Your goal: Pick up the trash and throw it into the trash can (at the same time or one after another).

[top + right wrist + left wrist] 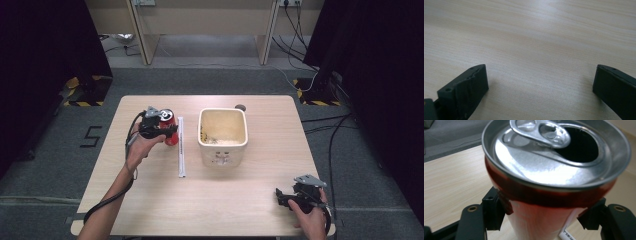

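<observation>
Tongs first: the left gripper (167,131) has its jaws clamped on the red can (169,131), left of centre in the high view, beside the white straw (181,146) and the cream bin (223,149). The right gripper (283,195) rests wide apart, lower right. Grasp made; lifting and binning probably remain. The can stands upright, long axis vertical, its opened mouth facing up.
</observation>
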